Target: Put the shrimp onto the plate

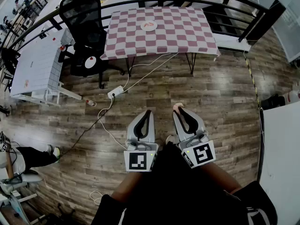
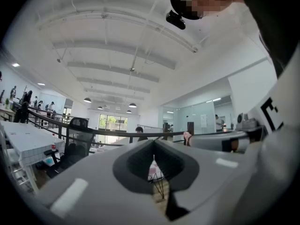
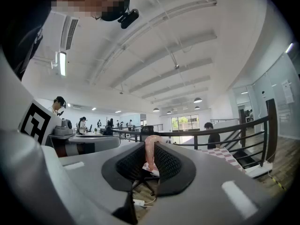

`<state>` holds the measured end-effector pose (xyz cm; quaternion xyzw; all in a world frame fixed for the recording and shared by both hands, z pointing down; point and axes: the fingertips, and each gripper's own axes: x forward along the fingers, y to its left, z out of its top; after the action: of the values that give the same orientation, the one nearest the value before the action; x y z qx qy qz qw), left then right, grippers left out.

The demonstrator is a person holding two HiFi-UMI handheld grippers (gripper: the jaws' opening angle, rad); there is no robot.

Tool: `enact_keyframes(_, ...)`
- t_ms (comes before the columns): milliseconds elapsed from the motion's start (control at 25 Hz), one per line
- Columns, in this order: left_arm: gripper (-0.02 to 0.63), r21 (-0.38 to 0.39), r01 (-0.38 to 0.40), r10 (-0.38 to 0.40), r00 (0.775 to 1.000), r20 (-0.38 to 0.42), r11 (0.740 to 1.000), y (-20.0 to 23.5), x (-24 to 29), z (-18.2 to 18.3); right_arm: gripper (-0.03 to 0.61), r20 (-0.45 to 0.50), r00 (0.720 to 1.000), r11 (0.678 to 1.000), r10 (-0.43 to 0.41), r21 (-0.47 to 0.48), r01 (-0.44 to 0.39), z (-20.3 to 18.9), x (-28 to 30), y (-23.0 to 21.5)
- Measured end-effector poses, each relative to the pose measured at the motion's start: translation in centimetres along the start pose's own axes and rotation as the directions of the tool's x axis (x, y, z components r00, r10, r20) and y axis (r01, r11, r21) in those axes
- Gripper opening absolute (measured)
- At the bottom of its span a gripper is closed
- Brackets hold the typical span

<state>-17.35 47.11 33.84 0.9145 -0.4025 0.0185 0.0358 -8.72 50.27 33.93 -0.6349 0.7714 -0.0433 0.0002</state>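
The right tool (image 1: 180, 109) gripped the shrimp (image 1: 176, 106) upright at its tips, with the plate (image 1: 149, 26) well ahead and slightly to its left on the checked surface (image 1: 187, 32), while the left tool (image 1: 147, 112), closed on nothing, hung just beside it

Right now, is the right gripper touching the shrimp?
Touching. The right gripper view shows the pink shrimp pinched between both jaws of the right gripper, with no gap on either side.
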Motion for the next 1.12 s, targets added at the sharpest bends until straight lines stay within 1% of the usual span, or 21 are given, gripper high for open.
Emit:
enact_keyframes(120, 0.009, 0.024, -0.007, 0.007, 1.000, 0.029, 1.000, 0.0, 0.4, 0.1, 0.060, 0.022, 1.000, 1.000, -0.004, 0.011, 0.004, 0.0, -0.4, -0.6)
enact_keyframes(280, 0.009, 0.052, -0.043, 0.040, 0.998, 0.057, 0.998, 0.0, 0.9, 0.8, 0.061, 0.038, 0.999, 0.999, 0.006, 0.051, -0.008, 0.0, -1.3, -2.0)
enact_keyframes(480, 0.009, 0.105, -0.085, 0.075, 0.992, 0.097, 0.991, -0.3, 1.0, 2.0, 0.061, 0.043, 0.999, 0.999, 0.001, 0.049, -0.003, -0.6, -2.6, -4.1)
enact_keyframes(640, 0.009, 0.138, -0.117, 0.103, 0.989, 0.104, 0.983, -0.3, 0.7, 2.0, 0.061, 0.030, 0.999, 0.999, -0.011, 0.046, 0.009, -1.8, -3.9, -5.5)
enact_keyframes(880, 0.009, 0.139, -0.104, 0.093, 0.992, 0.083, 0.985, -1.6, 2.1, 1.1, 0.061, 0.034, 0.999, 0.998, -0.039, 0.047, 0.037, -2.1, -4.7, -7.4)
enact_keyframes(1040, 0.009, 0.131, -0.066, 0.058, 0.996, 0.063, 0.989, -2.2, 5.2, 0.9, 0.063, 0.023, 0.998, 0.999, -0.052, 0.010, 0.051, -1.4, -2.9, -9.8)
enact_keyframes(1120, 0.009, 0.132, -0.050, 0.042, 0.997, 0.061, 0.990, -2.4, 5.7, 0.4, 0.063, 0.020, 0.998, 0.998, -0.058, 0.007, 0.058, -1.7, -2.7, -10.1)
